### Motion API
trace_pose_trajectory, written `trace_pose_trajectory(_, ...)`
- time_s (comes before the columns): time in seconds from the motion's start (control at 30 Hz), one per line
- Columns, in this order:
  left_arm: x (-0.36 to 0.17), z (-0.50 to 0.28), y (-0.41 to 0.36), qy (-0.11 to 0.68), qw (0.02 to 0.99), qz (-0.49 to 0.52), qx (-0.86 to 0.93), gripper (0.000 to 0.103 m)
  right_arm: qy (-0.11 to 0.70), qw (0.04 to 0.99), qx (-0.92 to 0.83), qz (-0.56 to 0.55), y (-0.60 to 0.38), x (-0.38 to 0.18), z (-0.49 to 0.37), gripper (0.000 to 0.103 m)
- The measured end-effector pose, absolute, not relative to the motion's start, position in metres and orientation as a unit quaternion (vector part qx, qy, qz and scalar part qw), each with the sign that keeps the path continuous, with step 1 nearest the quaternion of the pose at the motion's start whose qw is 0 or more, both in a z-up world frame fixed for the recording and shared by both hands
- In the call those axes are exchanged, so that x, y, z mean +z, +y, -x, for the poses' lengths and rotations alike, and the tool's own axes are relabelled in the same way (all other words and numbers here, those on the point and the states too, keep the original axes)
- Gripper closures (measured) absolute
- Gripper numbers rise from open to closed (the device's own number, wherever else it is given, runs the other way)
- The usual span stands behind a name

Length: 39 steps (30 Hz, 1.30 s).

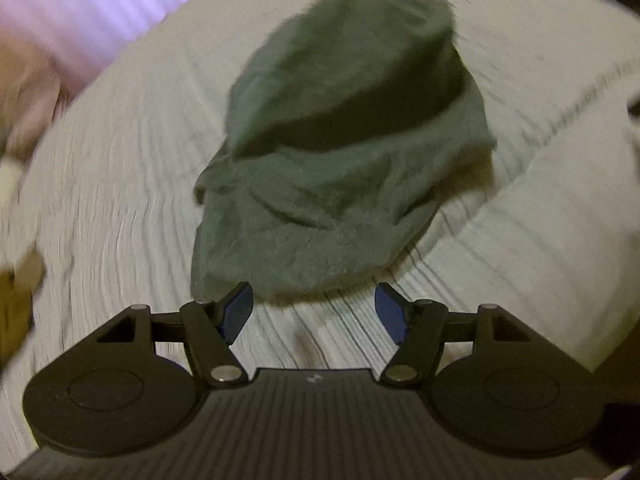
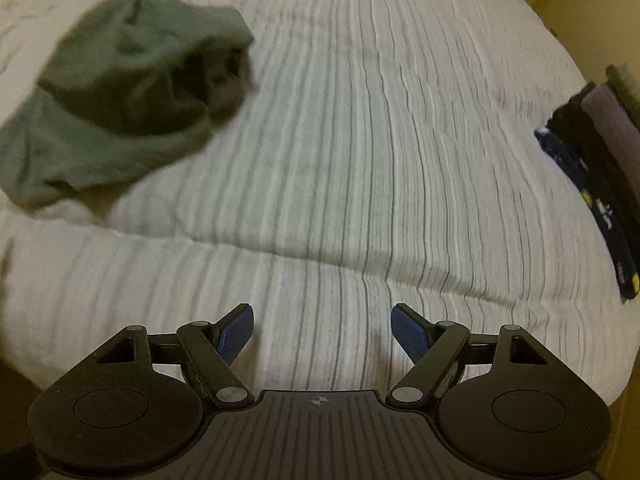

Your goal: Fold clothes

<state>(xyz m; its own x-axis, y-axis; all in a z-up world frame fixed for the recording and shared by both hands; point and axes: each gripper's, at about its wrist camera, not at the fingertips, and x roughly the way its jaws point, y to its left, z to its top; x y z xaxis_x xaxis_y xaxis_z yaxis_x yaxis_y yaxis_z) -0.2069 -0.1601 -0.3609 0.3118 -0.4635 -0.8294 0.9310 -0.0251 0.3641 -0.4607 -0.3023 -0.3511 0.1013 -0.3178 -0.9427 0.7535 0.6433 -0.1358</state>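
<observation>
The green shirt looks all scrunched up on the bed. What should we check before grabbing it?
1. Left hand-held gripper open: ok.
2. Right hand-held gripper open: ok.
3. Green garment lying flat: not ok, crumpled.
4. Left hand-held gripper near its edge: ok.
5. Right hand-held gripper near it: not ok, over bare striped bedspread.
6. Sleeves or collar found: cannot tell, blurred.

Left gripper (image 1: 314, 312) being held with jaws apart, nothing between blue pads (image 1: 236, 316). Crumpled green garment (image 1: 340, 168) lying heaped on striped bed cover (image 1: 120, 184), just ahead of fingertips. View being smeared by motion blur.
</observation>
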Motion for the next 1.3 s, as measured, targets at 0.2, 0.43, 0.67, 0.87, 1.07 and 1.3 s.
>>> trace_pose_trajectory(0.2, -0.41, 0.221, -0.16, 0.129, 0.623, -0.529, -0.561, 0.047, 0.56, 0.712, -0.382, -0.18, -0.306, -0.378, 0.458, 0.024)
trace_pose_trajectory(0.43, -0.379, 0.172, -0.131, 0.149, 0.692, -0.445, -0.548, 0.099, 0.542, 0.752, -0.361, -0.106, -0.306, -0.38, 0.429, 0.024)
trace_pose_trajectory(0.67, -0.322, 0.095, -0.067, 0.21, 0.758, -0.404, -0.466, 0.098, 0.52, 0.807, -0.281, -0.011, -0.289, -0.381, 0.393, 0.024)
trace_pose_trajectory(0.87, -0.361, 0.111, -0.061, 0.181, 0.719, -0.462, -0.487, 0.086, 0.486, 0.841, -0.196, 0.136, -0.247, -0.4, 0.352, 0.025)
trace_pose_trajectory(1.07, -0.402, 0.111, -0.065, 0.129, 0.691, -0.5, -0.506, 0.078, 0.458, 0.825, -0.161, 0.289, -0.24, -0.429, 0.323, 0.047)
trace_pose_trajectory(1.3, -0.405, 0.095, -0.075, 0.112, 0.674, -0.505, -0.528, 0.096, 0.417, 0.821, -0.143, 0.363, -0.253, -0.447, 0.295, 0.099)
